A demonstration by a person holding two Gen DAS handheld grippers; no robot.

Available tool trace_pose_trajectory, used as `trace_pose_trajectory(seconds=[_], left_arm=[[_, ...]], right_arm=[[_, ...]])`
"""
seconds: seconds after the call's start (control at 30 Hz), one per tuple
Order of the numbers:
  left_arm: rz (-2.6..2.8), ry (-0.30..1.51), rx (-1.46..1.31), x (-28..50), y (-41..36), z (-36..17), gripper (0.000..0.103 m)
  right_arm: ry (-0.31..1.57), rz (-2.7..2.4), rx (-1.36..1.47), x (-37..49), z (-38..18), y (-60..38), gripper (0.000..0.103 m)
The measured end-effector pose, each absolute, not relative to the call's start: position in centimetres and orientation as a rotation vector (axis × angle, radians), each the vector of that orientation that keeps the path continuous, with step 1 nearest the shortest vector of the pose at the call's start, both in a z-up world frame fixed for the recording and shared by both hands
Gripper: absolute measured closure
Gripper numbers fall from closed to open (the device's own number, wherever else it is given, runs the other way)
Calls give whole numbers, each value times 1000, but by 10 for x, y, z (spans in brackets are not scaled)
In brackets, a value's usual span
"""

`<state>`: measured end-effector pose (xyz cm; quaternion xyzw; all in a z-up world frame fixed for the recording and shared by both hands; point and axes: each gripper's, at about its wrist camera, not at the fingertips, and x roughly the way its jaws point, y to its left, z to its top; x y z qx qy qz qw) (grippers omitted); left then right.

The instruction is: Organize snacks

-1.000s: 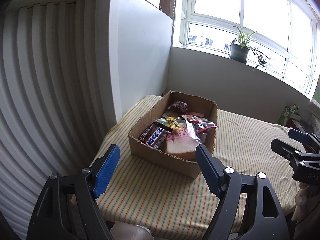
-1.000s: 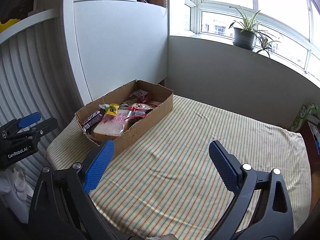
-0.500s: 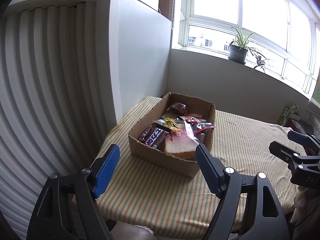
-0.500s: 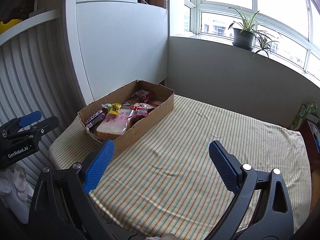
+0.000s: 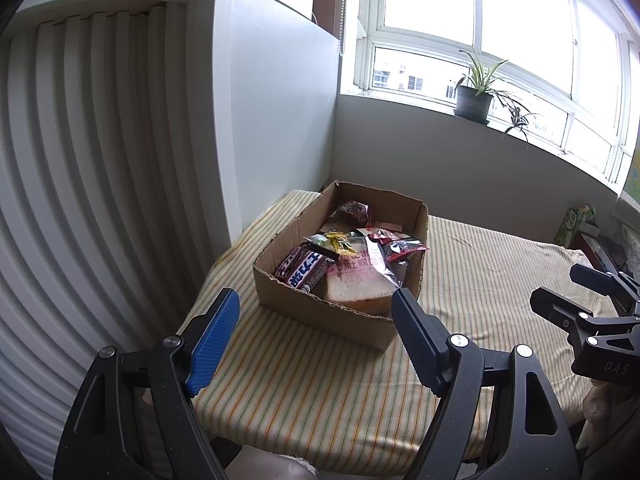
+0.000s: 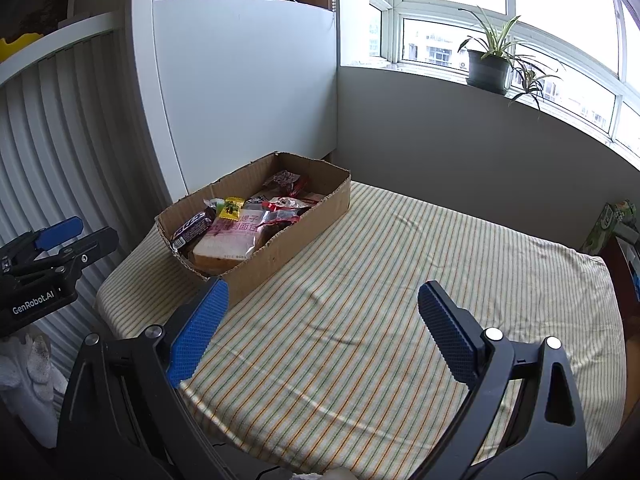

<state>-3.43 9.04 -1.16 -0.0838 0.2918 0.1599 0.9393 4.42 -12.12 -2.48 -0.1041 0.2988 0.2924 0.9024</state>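
Observation:
A shallow cardboard box (image 5: 320,316) (image 6: 288,248) sits at the left end of a striped table and holds several snacks: a wrapped bread slice (image 5: 360,284) (image 6: 230,240), a dark chocolate bar (image 5: 304,270) (image 6: 192,226), a yellow sachet (image 5: 340,242) (image 6: 232,206) and red packets (image 5: 400,246) (image 6: 286,216). My left gripper (image 5: 316,314) hangs open near the box's front wall, nothing between its fingers. My right gripper (image 6: 322,306) is open above the bare cloth, right of the box.
The striped tablecloth (image 6: 400,300) covers the table up to a grey wall under a window with a potted plant (image 6: 488,64). A white cabinet (image 6: 248,92) stands behind the box. A green carton (image 6: 608,224) sits at the far right edge.
Both grippers have drawn back and up slightly, so the box looks a little farther away. Both stay open and the snacks have not moved.

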Motion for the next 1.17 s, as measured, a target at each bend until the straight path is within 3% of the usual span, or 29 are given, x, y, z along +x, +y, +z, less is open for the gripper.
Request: trace_pose_trajectory(seconds=[1.17], left_arm=[[314, 602, -160, -31, 85, -15, 25]], right_arm=[[657, 588, -172, 50, -34, -125, 5]])
